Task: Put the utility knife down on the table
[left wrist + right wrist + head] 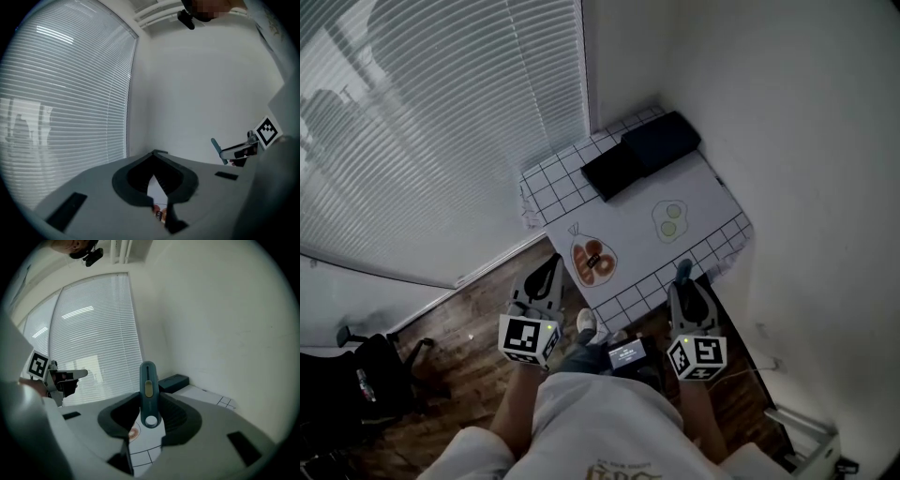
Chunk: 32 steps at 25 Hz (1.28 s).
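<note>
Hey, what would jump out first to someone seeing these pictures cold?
The teal knife stands upright, clamped in the right claw, by the near edge of the small checked table. On that table lie two dark boxes at the far end and a clear bag of brown snacks nearer the left claw, which is shut and empty.

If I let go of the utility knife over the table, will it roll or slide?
Probably no rolling: the utility knife looks flat-sided. It stands upright in the right gripper, so it would likely topple flat. Its smooth casing may slide slightly.
</note>
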Motion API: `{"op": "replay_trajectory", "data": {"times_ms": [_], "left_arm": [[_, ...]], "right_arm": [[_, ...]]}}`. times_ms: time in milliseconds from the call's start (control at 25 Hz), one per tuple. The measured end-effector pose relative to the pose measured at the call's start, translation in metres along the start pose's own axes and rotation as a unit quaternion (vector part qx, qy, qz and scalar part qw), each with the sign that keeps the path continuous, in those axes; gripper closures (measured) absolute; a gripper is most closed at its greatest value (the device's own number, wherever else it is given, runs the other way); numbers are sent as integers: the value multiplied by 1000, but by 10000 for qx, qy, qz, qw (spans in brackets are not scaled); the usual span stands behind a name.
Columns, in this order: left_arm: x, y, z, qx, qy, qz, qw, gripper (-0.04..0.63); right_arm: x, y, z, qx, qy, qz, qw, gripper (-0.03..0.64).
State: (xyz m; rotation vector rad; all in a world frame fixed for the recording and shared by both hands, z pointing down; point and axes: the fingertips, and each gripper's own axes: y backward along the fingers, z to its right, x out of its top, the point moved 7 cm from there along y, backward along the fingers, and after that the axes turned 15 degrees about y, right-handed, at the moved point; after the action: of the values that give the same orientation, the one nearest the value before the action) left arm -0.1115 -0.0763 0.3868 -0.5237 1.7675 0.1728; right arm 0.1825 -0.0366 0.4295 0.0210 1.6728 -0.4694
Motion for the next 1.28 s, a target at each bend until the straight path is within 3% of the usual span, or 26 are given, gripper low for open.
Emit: {"op": "replay_trajectory", "data": {"times_ms": [600, 1280], "left_arm": [[-41, -50, -40, -168, 95, -626, 9978, 588], [-101, -78, -57, -262, 152, -1258, 9916, 588]], "right_arm": [[-37, -51, -14, 32, 12, -772, 9970, 479], [-87, -80, -17, 189, -4, -1416, 9897, 479]]}}
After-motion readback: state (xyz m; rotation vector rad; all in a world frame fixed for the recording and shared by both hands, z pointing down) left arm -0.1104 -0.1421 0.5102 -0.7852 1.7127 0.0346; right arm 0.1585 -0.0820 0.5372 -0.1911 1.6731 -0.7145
